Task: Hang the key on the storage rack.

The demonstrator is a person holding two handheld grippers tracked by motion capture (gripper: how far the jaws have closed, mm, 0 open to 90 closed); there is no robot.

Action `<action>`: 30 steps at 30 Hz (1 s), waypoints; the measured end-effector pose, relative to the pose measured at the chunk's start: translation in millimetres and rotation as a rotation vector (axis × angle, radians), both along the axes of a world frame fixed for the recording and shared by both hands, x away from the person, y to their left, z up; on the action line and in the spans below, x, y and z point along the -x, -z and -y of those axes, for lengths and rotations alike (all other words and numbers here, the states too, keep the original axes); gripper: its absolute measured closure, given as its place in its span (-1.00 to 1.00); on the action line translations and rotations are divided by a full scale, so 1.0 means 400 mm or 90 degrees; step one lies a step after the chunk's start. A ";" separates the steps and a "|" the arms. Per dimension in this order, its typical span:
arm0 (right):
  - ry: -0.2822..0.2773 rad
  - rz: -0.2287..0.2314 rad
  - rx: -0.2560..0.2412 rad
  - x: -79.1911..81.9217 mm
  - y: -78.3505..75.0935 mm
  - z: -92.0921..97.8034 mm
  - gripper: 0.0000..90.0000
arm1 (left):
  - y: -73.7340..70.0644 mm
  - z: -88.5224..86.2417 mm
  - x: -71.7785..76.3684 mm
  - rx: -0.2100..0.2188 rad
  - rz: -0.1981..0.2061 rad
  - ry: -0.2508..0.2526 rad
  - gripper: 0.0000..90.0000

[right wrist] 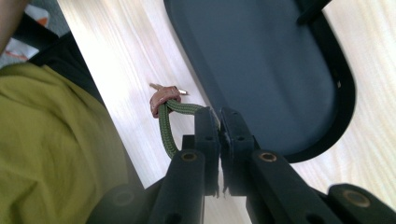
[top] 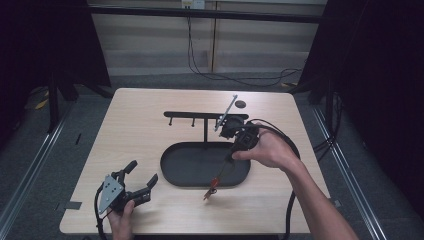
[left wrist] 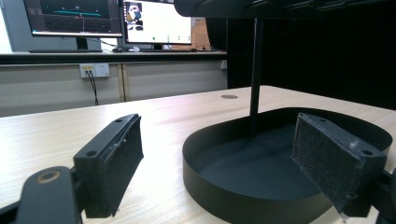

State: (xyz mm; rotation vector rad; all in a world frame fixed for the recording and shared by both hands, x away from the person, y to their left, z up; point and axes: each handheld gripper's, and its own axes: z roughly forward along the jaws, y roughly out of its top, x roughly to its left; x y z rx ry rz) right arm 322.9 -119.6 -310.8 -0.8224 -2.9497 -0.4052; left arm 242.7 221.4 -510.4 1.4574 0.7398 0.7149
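A green cord (right wrist: 164, 126) with a brown end piece (right wrist: 163, 96) hangs from my right gripper (right wrist: 219, 116), whose jaws are shut on it. In the high view that gripper (top: 232, 155) is held over the right end of the black oval tray (top: 170, 172), and the cord (top: 221, 172) trails down across the tray's front rim, with its reddish end (top: 213, 184) at the table. My left gripper (top: 142, 172) rests open near the front left of the table with nothing between its jaws. Its own view shows the open left gripper (left wrist: 217, 120) facing the tray (left wrist: 210, 186).
A black T-shaped rack (top: 200, 115) with short pegs rises on a thin post (left wrist: 256, 70) from the tray's far side. A small dark disc (top: 240, 104) lies near the table's far right. Monitors (left wrist: 74, 16) stand on a counter beyond the table. A yellow-green garment (right wrist: 51, 149) is close to the right gripper.
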 end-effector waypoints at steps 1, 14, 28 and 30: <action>0.002 0.004 -0.003 -0.003 -0.006 0.000 0.93 | 0.000 0.000 0.000 0.000 0.000 0.000 -0.65; -0.009 0.021 -0.030 -0.044 -0.080 -0.046 0.93 | 0.000 0.000 0.000 0.000 0.000 0.000 -0.65; 0.006 0.036 -0.035 -0.109 -0.109 -0.063 0.93 | 0.000 0.000 0.000 0.000 0.000 0.000 -0.65; 0.010 0.039 -0.035 -0.119 -0.106 -0.060 0.93 | 0.000 0.000 0.000 0.000 0.000 0.000 -0.65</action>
